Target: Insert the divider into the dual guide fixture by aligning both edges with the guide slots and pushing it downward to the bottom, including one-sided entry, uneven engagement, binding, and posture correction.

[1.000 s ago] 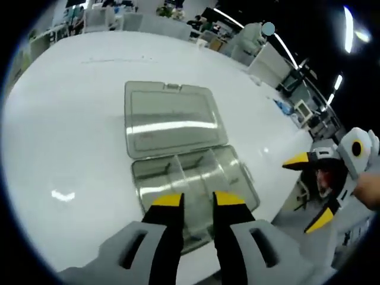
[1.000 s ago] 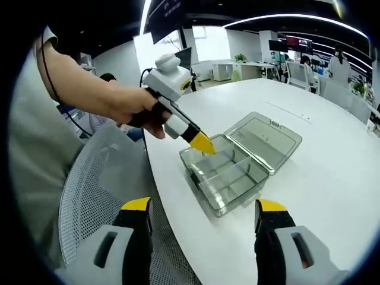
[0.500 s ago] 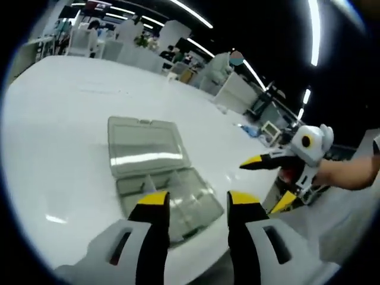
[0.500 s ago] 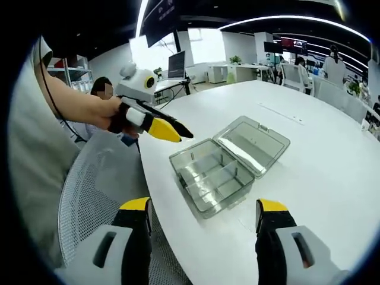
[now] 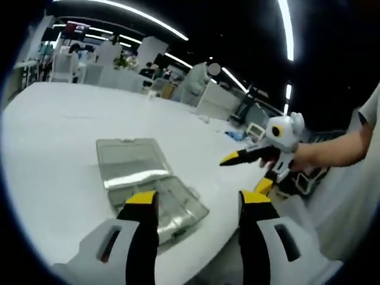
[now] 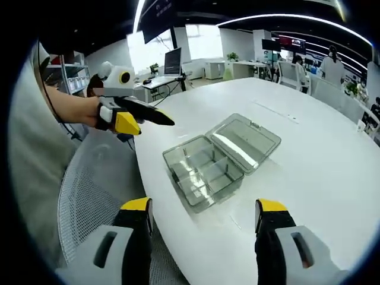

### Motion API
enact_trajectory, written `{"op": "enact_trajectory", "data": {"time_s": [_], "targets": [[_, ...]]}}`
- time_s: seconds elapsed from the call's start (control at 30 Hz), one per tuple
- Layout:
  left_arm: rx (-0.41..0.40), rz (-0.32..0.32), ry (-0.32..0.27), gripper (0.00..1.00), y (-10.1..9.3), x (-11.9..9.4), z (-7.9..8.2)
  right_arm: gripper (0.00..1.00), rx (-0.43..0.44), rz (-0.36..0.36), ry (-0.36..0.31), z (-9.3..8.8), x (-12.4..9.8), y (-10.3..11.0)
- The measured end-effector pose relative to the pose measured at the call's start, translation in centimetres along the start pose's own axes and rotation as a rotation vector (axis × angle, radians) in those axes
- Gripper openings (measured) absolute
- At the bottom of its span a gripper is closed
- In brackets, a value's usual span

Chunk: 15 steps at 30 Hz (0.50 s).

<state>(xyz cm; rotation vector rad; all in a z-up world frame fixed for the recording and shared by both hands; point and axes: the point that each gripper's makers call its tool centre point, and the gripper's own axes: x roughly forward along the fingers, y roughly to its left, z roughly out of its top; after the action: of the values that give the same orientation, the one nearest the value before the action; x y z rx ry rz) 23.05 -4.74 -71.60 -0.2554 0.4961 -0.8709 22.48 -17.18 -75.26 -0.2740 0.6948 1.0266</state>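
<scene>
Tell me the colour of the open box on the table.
Clear, slightly grey-tinted plastic box, on the white table; best seen in the right gripper view.

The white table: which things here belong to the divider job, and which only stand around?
For the job:
- clear box with its lid open, holding dividers
- left gripper, open
- right gripper, open

Only around:
- white table
- mesh chair
- desks and chairs behind
</scene>
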Motion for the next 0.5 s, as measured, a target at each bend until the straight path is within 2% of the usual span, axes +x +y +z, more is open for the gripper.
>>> {"op": "enact_trajectory", "data": {"time_s": [0.13,0.23,0.4,0.5], "targets": [[0.048,-0.005,-0.005,0.63,-0.6,-0.2,-0.1,0.68,-0.009,-0.002,0.019,-0.5,-0.3,-0.5],[0.053,-0.005,-0.01,0.69,-0.9,-0.5,-0.3,0.67,-0.011,-0.008,0.034,-1.1,-0.5,-1.0],[0.109,-0.017,0.006,0.74,-1.3,-0.8,-1.2,0.67,-0.011,-0.018,0.058,-2.3,-0.9,-2.0],[0.143,-0.039,-0.004,0.77,-1.8,-1.1,-1.0,0.67,-0.015,-0.025,0.08,-3.1,-1.1,-2.6]]}}
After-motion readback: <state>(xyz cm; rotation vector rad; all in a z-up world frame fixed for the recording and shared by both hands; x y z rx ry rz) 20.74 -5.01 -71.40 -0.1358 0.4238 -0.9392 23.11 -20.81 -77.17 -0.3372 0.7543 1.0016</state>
